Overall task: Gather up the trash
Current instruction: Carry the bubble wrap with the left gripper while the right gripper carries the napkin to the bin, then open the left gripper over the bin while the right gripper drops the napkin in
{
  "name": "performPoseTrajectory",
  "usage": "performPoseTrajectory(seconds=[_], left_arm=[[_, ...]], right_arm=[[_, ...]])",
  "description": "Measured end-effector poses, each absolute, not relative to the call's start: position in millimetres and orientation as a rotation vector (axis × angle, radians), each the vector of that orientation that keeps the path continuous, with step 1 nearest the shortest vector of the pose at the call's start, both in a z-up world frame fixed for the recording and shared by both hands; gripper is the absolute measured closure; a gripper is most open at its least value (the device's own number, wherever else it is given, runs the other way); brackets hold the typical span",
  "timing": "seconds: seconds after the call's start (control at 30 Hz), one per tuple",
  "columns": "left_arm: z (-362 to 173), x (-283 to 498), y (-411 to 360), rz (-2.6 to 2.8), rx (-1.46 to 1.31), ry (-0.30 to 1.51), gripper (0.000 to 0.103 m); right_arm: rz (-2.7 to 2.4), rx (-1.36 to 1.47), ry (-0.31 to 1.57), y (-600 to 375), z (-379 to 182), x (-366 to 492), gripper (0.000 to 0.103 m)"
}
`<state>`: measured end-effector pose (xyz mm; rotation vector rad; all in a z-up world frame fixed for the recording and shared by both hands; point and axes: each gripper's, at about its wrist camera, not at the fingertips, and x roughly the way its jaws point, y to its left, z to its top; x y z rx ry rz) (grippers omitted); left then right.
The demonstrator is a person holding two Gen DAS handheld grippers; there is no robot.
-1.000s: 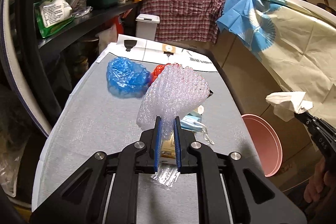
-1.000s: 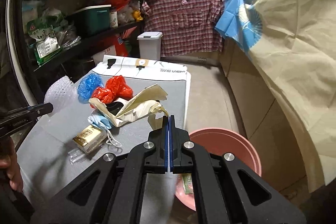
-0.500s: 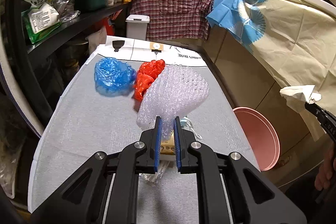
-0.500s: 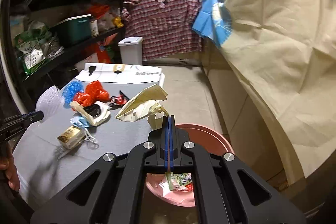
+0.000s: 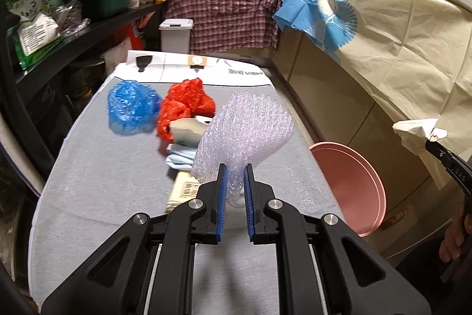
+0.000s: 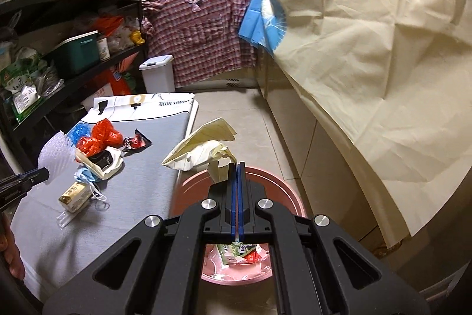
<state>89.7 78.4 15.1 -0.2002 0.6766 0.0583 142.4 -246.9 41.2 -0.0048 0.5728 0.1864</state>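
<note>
Mid-carry: the right gripper (image 6: 237, 167), clamped on crumpled paper (image 6: 203, 151), hangs above the pink basin (image 6: 283, 191) at lower centre and probably need only let go, while the left gripper (image 5: 235, 171) pinches bubble wrap (image 5: 244, 132).

a grey padded table (image 5: 97, 191) bears a blue bag (image 5: 131, 107), a red bag (image 5: 183, 102), a blue face mask (image 5: 180, 158), a small carton (image 6: 75, 194) and a dark wrapper (image 6: 136, 141). beside it a pink basin (image 6: 280, 197) sits on the tiled floor (image 6: 236, 108).

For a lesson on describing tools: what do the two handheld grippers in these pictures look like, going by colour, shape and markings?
Both match: the left gripper and right gripper have matte black angular frames with triangular cut-outs, round silver bolts, and two straight fingers lined with blue pads. White lettering marks the side of the right gripper's finger in the left wrist view.
</note>
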Motion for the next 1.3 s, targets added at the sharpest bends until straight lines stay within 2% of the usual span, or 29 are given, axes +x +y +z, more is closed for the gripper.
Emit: performPoseTrajectory(seconds=[0.73, 1.3], left_arm=[[1, 138, -6, -0.11, -0.153, 0.728, 0.092], [-36, 194, -88, -0.239, -0.068, 0.801, 0.092]], right_arm=[[0.095, 0.079, 0.608, -274, 27, 173, 0.102], [0.07, 0.127, 0.675, -284, 7, 197, 0.102]])
